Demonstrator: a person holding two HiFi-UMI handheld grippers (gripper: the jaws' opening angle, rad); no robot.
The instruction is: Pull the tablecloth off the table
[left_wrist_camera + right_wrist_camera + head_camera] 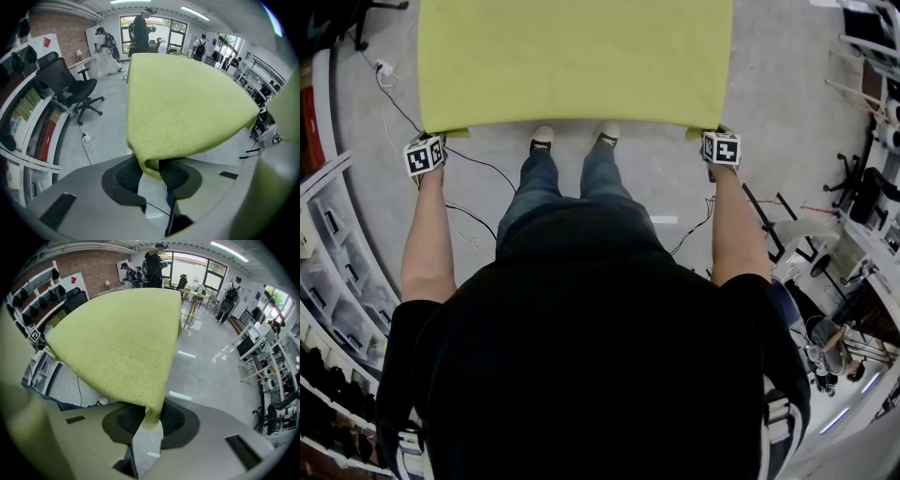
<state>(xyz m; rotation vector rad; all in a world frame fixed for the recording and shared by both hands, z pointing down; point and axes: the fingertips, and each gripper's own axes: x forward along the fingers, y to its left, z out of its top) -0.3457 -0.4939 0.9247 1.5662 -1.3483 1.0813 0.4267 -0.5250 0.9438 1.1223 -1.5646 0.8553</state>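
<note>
- Left gripper [151, 177] is clamped on the 7 o'clock corner of the yellow-green tablecloth [577, 61].
- Right gripper [149, 420] pinches the 5 o'clock corner.
- The tablecloth lies spread flat, stretching toward 12 o'clock from both grippers.

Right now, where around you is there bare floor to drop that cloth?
Bare floor lies right of the tablecloth, up to the equipment at the room's edge, and between the shoes and the right gripper. The left is crowded: a power strip, trailing cables and shelves.
</note>
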